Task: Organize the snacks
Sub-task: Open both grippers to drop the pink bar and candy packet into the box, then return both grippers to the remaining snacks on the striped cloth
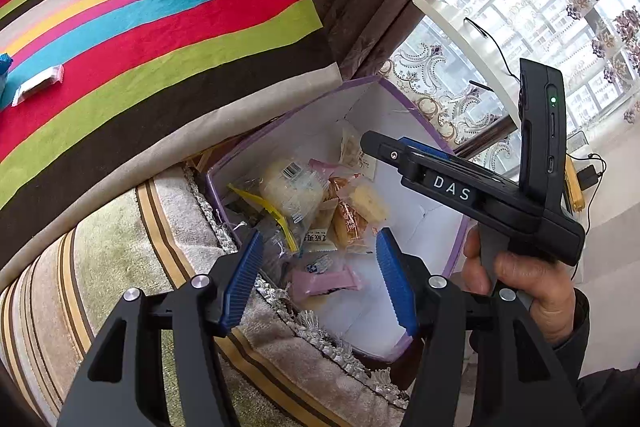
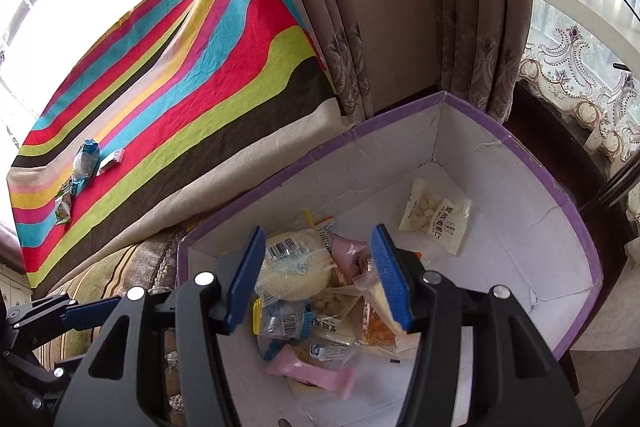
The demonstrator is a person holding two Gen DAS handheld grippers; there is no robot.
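Now both my claws hang over the white cardboard box with the purple rim point(image 2: 516, 143), and both are wide open with nothing in them. My left claw point(image 1: 318, 277) is above the near end of the box point(image 1: 404, 103), over a pink wrapped snack bar point(image 1: 326, 283). My right claw point(image 2: 320, 277) is above the pile in the box: a round pale cake in a clear wrapper point(image 2: 294, 267), a long pink bar point(image 2: 312, 373) and an orange snack pack point(image 2: 376, 333). A white bag of little round nuts point(image 2: 436, 221) lies alone farther back in the box. Beside the box, up on the striped bright cloth point(image 2: 192, 79), three snacks wait: a blue pack point(image 2: 86, 163), a small white pack point(image 2: 111, 161) and a green pack point(image 2: 64, 207).
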